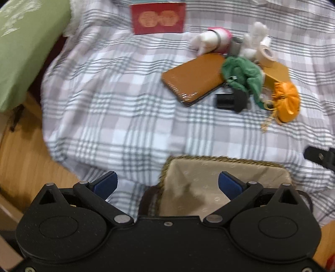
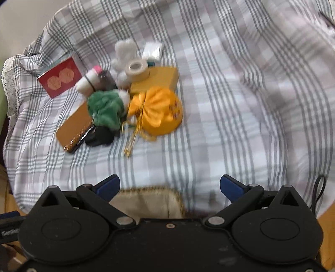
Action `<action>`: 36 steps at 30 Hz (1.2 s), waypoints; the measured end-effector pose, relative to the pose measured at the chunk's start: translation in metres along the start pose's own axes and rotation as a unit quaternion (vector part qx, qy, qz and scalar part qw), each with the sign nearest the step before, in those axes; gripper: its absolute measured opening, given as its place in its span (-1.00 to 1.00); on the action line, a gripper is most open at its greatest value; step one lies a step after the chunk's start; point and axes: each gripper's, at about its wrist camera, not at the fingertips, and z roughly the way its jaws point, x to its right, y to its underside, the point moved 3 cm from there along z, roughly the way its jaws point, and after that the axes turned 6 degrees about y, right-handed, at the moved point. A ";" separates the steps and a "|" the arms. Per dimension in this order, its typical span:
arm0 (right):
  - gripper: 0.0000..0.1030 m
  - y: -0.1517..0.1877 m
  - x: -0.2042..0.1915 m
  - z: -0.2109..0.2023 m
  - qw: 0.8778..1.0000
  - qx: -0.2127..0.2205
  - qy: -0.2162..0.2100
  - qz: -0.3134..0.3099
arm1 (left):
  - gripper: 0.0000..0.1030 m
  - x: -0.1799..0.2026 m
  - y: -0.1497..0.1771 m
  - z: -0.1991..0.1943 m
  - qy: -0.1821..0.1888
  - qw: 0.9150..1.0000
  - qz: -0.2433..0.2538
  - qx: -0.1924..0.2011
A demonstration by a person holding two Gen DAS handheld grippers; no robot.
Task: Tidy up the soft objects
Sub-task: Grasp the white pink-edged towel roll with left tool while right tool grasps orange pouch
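Nearest the cameras, the left gripper (image 1: 167, 184) and right gripper (image 2: 170, 186) are seen with fingers spread apart and nothing grasped. A fabric-lined basket (image 1: 226, 167) is set on the plaid bedcover (image 1: 117, 117) just beyond them. Farther off, a cluster is noted: green plush toy (image 2: 105, 109) lying on a brown notebook (image 1: 193, 78), orange drawstring pouch (image 2: 159, 110) touching it, white plush (image 2: 124, 52) and tape roll (image 2: 137, 70) behind. A red box (image 1: 158, 17) is farthest.
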 end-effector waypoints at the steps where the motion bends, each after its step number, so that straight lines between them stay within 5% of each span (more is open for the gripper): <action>1: 0.98 -0.005 -0.001 0.001 1.000 0.009 0.006 -0.005 | 0.93 0.001 -0.005 0.002 0.008 1.000 0.005 -0.001; 17: 0.88 -0.052 -0.011 0.060 0.998 0.027 -0.002 -0.059 | 0.93 0.020 -0.077 0.028 0.003 0.998 0.048 0.052; 25: 0.89 -0.062 -0.016 0.083 0.997 0.031 -0.009 -0.076 | 0.93 0.020 -0.120 0.039 0.047 0.995 0.039 0.080; 36: 0.91 -0.069 -0.015 0.100 0.998 0.032 -0.028 -0.056 | 0.93 0.035 -0.165 0.074 0.025 0.991 0.091 0.090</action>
